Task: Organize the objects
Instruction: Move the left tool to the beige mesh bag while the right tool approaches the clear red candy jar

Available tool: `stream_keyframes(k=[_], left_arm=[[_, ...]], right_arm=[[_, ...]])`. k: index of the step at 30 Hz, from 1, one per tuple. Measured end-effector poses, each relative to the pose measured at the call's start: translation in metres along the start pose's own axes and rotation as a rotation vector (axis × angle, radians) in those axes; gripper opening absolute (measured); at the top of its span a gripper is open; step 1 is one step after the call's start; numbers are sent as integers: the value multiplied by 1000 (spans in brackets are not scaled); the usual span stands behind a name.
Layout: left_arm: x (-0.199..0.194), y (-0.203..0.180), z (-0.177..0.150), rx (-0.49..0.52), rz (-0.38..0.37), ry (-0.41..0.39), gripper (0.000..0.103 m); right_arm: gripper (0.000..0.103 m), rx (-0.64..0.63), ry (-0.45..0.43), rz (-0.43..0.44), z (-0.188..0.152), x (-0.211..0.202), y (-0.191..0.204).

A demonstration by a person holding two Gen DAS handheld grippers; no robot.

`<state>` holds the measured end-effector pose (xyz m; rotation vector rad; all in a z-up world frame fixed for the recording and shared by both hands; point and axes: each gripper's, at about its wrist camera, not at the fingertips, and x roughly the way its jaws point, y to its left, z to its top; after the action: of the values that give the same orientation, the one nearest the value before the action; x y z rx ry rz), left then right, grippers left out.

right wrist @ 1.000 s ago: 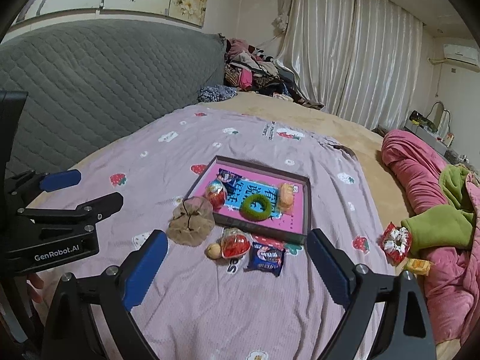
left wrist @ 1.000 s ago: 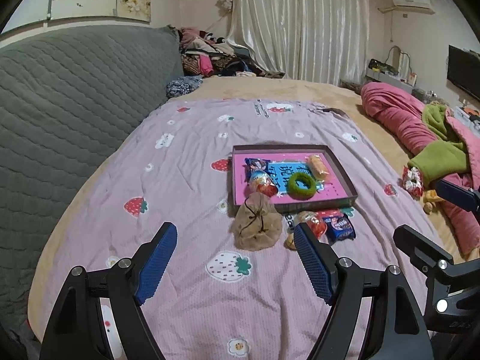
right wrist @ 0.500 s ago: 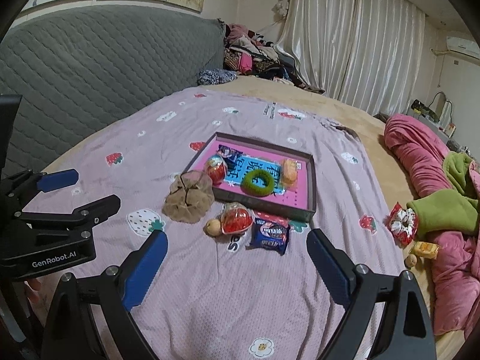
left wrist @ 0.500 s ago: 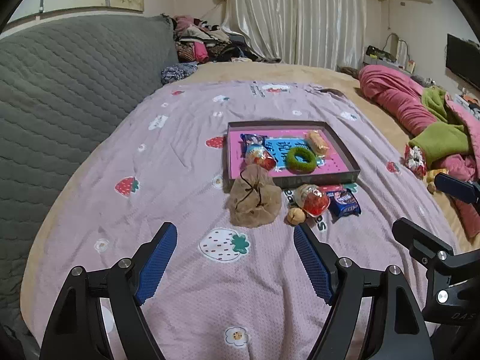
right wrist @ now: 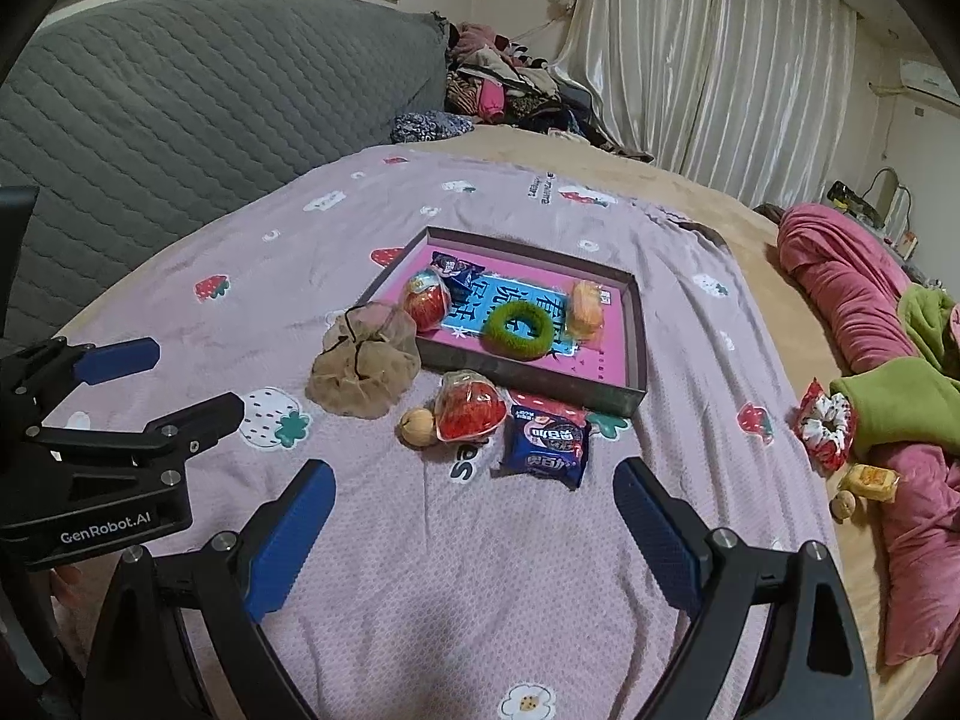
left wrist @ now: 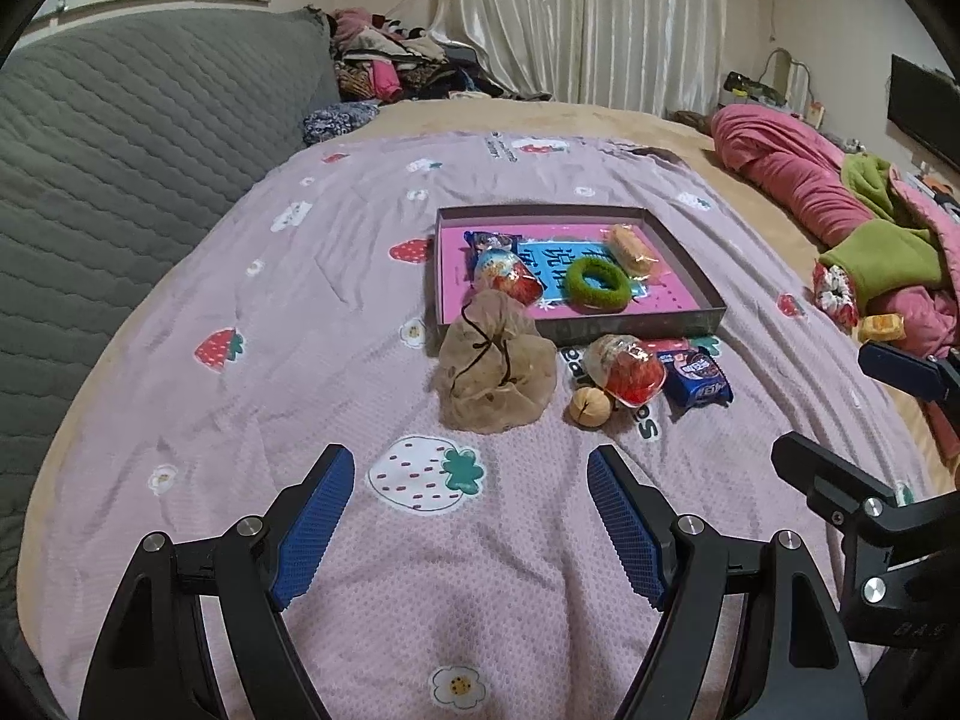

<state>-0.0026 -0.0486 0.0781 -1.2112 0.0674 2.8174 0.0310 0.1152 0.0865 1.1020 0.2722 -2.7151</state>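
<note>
Pink-lined tray at twelve o'clock holds four items; four more, among them one brown mesh pouch, lie against its near edge. Left gripper and right gripper gape wide, empty.

Bare pink bedspread lies open between both spread grippers and the clutter ahead. A beige mesh pouch, a small nut, a red packet and a blue snack bag crowd the near wall of the tray, blocking a straight approach. Left and right of that cluster the sheet is free.
</note>
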Motion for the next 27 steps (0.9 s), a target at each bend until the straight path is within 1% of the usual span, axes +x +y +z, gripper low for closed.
stream_keyframes(k=[16, 21, 27], left_arm=[[48, -7, -1, 10, -10, 37, 81], [66, -7, 4, 5, -16, 50, 81], [92, -4, 13, -15, -40, 65, 81]], right_arm=[[94, -4, 56, 5, -2, 45, -6], [94, -1, 71, 2, 2, 61, -10], [94, 6, 86, 2, 9, 81, -16]])
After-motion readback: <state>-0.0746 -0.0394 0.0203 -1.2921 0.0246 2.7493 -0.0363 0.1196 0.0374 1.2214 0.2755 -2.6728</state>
